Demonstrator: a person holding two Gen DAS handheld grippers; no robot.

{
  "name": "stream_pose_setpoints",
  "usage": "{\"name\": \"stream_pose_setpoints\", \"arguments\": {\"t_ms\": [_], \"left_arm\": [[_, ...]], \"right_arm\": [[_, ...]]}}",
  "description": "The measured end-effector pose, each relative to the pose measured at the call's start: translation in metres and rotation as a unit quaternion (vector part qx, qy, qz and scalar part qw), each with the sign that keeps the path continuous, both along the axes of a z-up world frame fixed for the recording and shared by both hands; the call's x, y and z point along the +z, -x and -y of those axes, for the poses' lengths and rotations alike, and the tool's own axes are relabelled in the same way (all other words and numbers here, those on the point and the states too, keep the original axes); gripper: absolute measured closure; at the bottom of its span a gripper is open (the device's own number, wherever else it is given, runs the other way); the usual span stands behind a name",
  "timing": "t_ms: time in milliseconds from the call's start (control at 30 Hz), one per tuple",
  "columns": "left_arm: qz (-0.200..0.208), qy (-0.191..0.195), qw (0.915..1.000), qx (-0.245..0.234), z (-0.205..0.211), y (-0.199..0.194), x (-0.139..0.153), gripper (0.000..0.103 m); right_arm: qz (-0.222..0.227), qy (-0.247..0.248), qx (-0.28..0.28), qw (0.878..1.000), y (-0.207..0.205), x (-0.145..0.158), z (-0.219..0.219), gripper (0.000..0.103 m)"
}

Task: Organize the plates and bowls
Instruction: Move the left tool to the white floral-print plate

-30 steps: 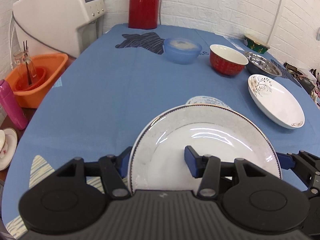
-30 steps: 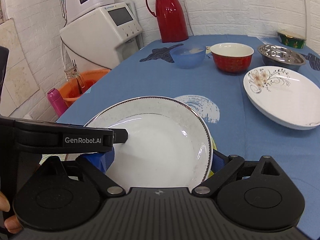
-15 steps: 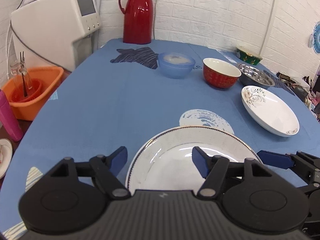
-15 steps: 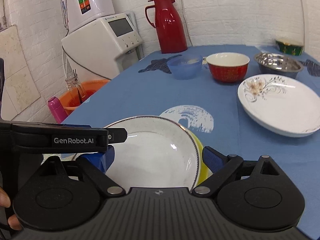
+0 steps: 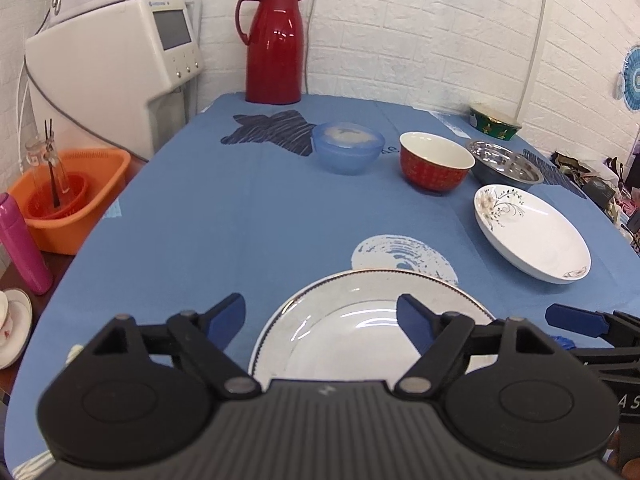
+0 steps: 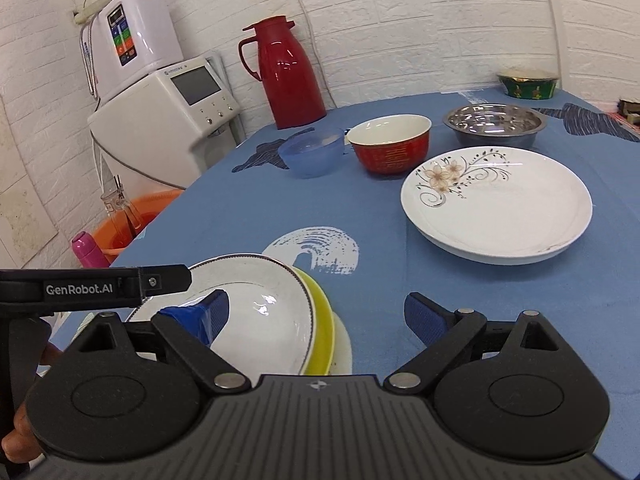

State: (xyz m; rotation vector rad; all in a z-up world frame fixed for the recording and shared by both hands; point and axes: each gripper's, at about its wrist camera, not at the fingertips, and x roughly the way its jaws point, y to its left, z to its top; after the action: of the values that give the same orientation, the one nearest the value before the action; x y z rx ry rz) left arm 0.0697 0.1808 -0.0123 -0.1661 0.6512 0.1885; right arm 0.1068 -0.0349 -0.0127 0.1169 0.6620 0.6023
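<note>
Both grippers, left gripper (image 5: 320, 314) marked "GenRobot.AI" and right gripper (image 6: 316, 314), hover released over the stacked white plate (image 6: 256, 312).

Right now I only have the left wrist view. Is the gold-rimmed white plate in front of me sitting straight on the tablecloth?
Observer: No. The right wrist view shows the white plate resting on a yellow plate.
Operator: Anything below the yellow one?
Observer: Yes, the pale rim of a third plate peeks out beneath it.
Operator: Is the right gripper holding anything?
Observer: No. The right gripper is open, and the stack's edge lies between its fingers.
</note>
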Motion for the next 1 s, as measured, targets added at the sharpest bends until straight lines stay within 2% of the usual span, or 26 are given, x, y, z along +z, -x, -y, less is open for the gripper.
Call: {"name": "stream_pose_setpoints", "arguments": {"t_ms": [200,567,800,1000], "left_arm": [[-0.001,-0.005,0.9999,-0.016,0.013,-0.001,0.005,0.023],[-0.008,-0.001,0.9989,-0.047,0.045,-0.031,0.015,0.022],[-0.029,0.016,0.9940,-0.104,0.069,-0.096,0.019,0.022],[-0.065,0.060,0.9850,-0.148,0.089,-0.164,0.008,0.022]], "right_arm": [[-0.021,-0.024,-0.003,0.999,-0.001,-0.004,0.011,0.021],[-0.020,-0.038,-0.034,0.998,-0.013,0.001,0.053,0.021],[0.014,-0.018,-0.098,0.995,-0.053,0.013,0.100,0.021],[0.005,0.028,-0.117,0.993,-0.114,0.006,0.112,0.021]]}}
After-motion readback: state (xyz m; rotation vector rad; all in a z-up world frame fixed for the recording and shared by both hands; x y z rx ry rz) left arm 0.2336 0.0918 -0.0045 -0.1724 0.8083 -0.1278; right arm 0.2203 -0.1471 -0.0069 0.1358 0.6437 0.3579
